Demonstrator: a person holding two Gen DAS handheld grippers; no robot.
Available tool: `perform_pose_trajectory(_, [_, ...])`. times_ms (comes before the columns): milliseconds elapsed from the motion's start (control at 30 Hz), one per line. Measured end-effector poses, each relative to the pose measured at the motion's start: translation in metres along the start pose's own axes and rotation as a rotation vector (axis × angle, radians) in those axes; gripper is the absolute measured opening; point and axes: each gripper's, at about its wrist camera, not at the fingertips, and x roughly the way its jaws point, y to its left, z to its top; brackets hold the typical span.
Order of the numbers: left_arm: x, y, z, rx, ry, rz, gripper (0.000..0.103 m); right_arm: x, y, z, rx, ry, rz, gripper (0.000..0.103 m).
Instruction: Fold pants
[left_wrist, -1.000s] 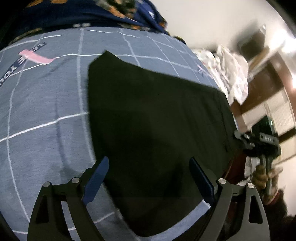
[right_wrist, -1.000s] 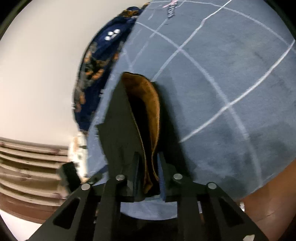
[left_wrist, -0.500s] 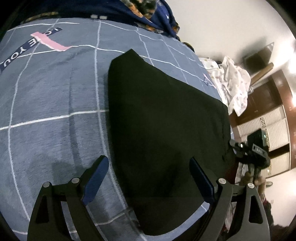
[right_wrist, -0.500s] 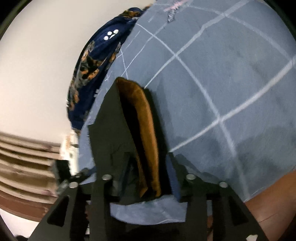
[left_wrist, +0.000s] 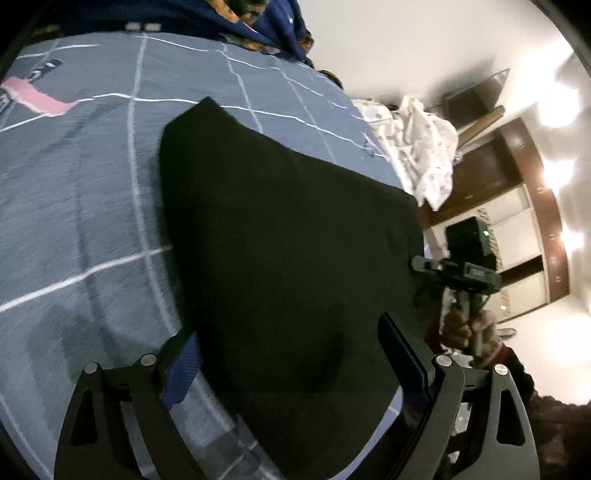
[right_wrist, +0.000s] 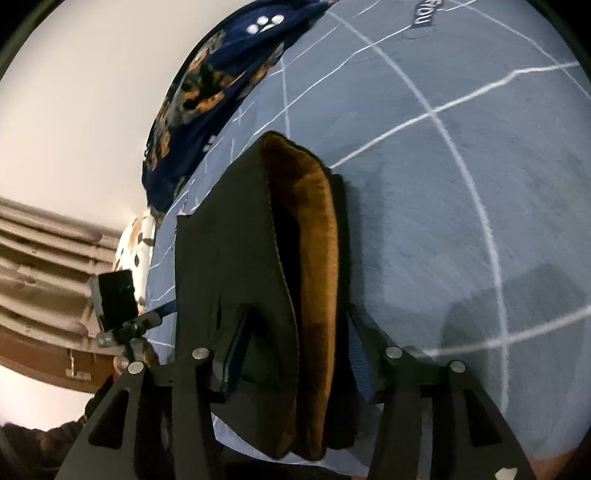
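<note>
We see the black pants (left_wrist: 288, 251) lying folded into a broad, flat panel on the grey-blue bedspread (left_wrist: 81, 192), which is crossed by thin white grid lines and carries a pink patch (left_wrist: 37, 98) toward its far left. From the right wrist view, the same pants (right_wrist: 229, 266) show their open end, where a brown fleece lining (right_wrist: 314, 280) is exposed between the black outer layers. Our left gripper (left_wrist: 291, 365) hangs over the near edge of the garment with its blue-padded fingers (left_wrist: 181, 369) spread wide, one on either side of the fabric and closed on nothing. Our right gripper (right_wrist: 295, 354) has its fingers parted as well, straddling the thick stacked edge of the pants; we cannot tell whether either pad touches the cloth. In the left view the right gripper (left_wrist: 458, 273) appears at the far side edge of the pants, held in a hand (left_wrist: 465, 328). A dark blue patterned blanket (right_wrist: 207, 92) is bunched at the head of the bed. Beyond the mattress, a white printed cloth (left_wrist: 421, 155) lies heaped, and wooden wardrobe doors (left_wrist: 517, 221) stand against the pale wall.
</note>
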Motion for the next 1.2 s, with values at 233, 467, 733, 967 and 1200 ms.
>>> perform_pose_trajectory(233, [0.012, -0.013, 0.006, 0.092, 0.048, 0.018, 0.089, 0.015, 0.003, 0.004, -0.046, 0.057, 0.082, 0.049])
perform_pose_trajectory(467, [0.023, -0.040, -0.009, 0.232, -0.010, 0.254, 0.079, 0.026, 0.009, 0.011, -0.051, 0.060, 0.102, 0.044])
perform_pose_trajectory(733, [0.010, -0.060, -0.020, 0.276, -0.095, 0.428, 0.026, 0.024, 0.018, 0.001, -0.051, -0.004, 0.071, 0.031])
perform_pose_trajectory(967, [-0.015, -0.085, -0.028, 0.333, -0.156, 0.492, 0.025, 0.011, 0.035, -0.013, -0.020, -0.058, 0.154, 0.028])
perform_pose_trajectory(1200, [-0.044, -0.090, -0.034, 0.346, -0.211, 0.567, 0.025, 0.021, 0.069, -0.016, -0.053, -0.055, 0.181, 0.028])
